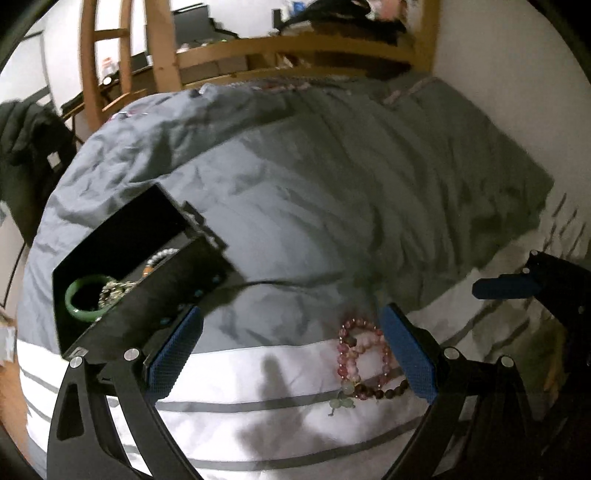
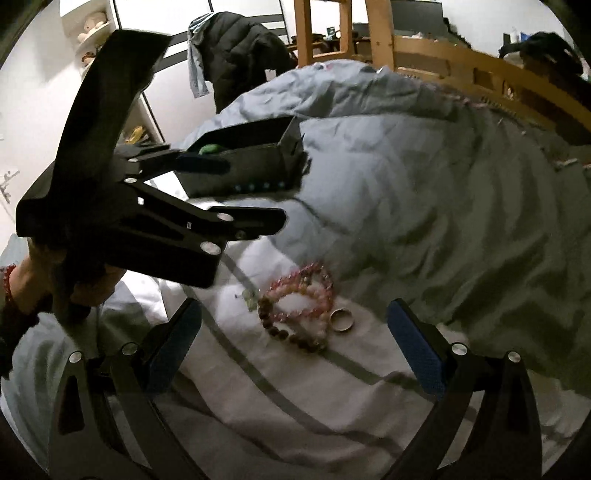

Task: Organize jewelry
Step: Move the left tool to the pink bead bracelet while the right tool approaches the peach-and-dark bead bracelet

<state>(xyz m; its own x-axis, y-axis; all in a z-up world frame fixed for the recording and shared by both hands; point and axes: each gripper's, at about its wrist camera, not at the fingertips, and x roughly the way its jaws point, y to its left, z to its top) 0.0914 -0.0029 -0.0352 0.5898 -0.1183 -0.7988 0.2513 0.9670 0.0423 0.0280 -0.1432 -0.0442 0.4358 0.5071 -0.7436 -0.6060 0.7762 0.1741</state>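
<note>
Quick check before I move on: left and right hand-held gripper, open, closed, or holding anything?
Left hand-held gripper: open, holding nothing, above the pink bead bracelets.
Right hand-held gripper: open, holding nothing, bracelets and a metal ring lying ahead of it.

You are working in a lived-in home bedroom. The surface before you is a bed covered by a rumpled grey duvet (image 1: 332, 177), with a white sheet crossed by grey stripes (image 1: 258, 406) at the near edge. A light wooden bed frame with slatted rails (image 1: 295, 44) stands behind it. A dark padded jacket (image 2: 240, 48) hangs against the white wall. White shelving holding soft toys (image 2: 92, 33) occupies the corner.
</note>
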